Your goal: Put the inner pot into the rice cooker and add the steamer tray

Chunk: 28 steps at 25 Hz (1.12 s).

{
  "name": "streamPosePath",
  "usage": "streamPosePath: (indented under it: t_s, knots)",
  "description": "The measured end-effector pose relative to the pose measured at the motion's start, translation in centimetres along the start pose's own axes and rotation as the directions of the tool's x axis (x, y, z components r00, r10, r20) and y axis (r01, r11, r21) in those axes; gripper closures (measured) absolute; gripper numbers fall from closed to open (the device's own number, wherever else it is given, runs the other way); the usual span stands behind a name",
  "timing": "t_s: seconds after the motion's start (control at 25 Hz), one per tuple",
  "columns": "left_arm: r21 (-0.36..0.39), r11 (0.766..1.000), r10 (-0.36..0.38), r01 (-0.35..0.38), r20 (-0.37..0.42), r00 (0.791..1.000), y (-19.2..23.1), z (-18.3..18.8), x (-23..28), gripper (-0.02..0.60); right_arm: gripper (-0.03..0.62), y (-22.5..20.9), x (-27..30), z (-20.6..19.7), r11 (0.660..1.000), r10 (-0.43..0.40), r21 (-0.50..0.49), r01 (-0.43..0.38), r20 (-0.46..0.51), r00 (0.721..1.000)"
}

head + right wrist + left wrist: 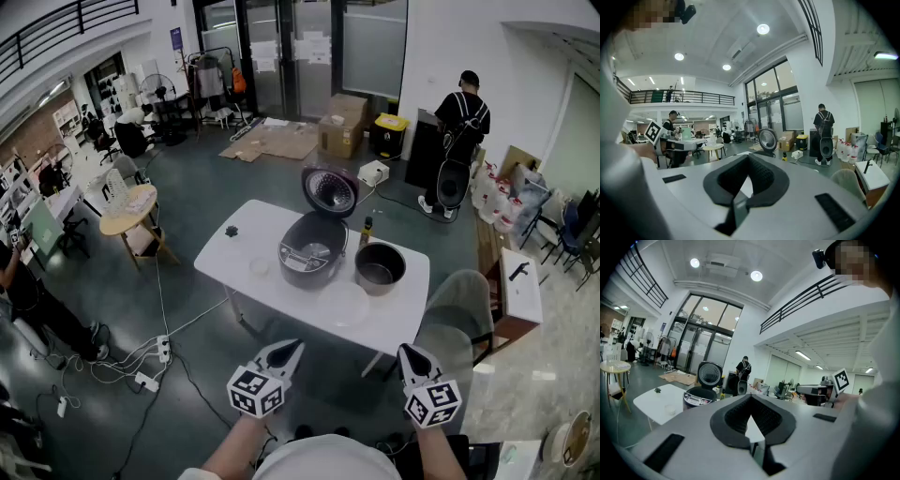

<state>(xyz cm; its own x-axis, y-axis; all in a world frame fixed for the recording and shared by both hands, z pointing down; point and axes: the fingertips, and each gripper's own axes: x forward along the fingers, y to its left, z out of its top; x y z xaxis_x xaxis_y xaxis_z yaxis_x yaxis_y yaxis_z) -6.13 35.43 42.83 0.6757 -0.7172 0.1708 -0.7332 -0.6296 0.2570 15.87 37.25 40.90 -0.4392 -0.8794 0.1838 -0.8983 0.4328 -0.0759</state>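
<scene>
Hanging short of the table (223,262) in the head view, left gripper (291,349) and right gripper (408,354) are pinching nothing, jaws pressed together; the pot (380,267) is sitting beside the open cooker (312,251). Left gripper view: its body is hiding the pot. Right gripper view: only the cooker's lid (768,139) is showing.

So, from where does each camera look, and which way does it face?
Head view: on the head, steeply down at table, cooker, pot; forearms, left claw, right claw below.
Left gripper view: on left claw, along its shut jaws toward the cooker; shirt at right.
Right gripper view: on right claw, along its shut jaws toward the cooker.
Shared: all three show the cooker.
</scene>
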Motion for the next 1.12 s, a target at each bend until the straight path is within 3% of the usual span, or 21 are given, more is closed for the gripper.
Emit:
streamPosePath:
  t_s: [1.12]
  knots:
    - [-0.016,1.0,-0.007,0.007,-0.003,1.0,1.8,0.4,2.2,0.568,0.583,-0.3,2.1,0.6,1.0,-0.003,-0.005,0.003,0.012,1.0]
